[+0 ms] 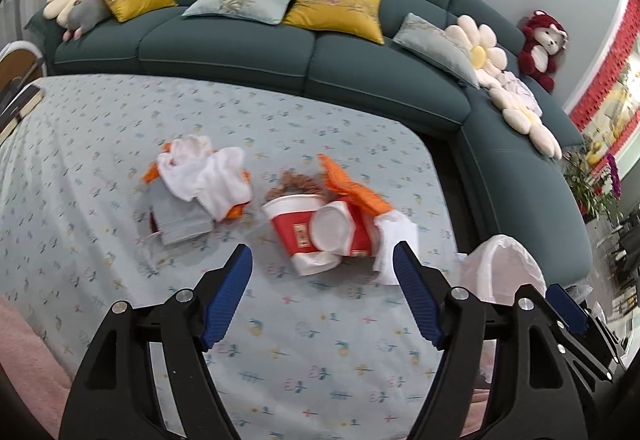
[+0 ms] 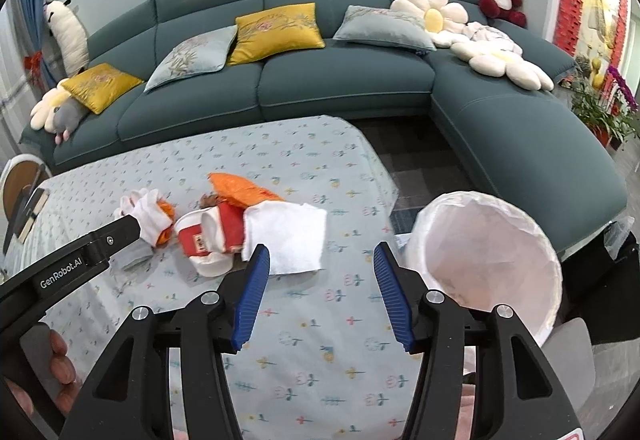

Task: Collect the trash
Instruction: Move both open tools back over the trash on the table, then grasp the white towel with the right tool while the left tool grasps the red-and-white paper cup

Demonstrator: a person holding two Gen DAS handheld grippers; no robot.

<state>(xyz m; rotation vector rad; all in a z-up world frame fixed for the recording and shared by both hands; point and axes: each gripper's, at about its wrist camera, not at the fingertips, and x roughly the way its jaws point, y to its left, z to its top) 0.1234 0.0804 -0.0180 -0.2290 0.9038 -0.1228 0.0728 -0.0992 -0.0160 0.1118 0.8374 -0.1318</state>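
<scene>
Trash: two loose heaps lie mid-table on the flowered cloth, well in from every edge, so both grippers can come at them from the near side.
Left heap: white rags sit crumpled over orange scraps and a grey folded piece, probably dropped together.
Right heap: a red paper cup lies on its side, touching an orange wrapper and a flat white napkin.
Left gripper: jaws spread, nothing between them, aimed at the cup, likely readying a grasp.
Right gripper: jaws spread and empty, just short of the napkin.
Bin: white-lined, mouth tilted open, it stands off the table's right edge, close enough for short drops.
</scene>
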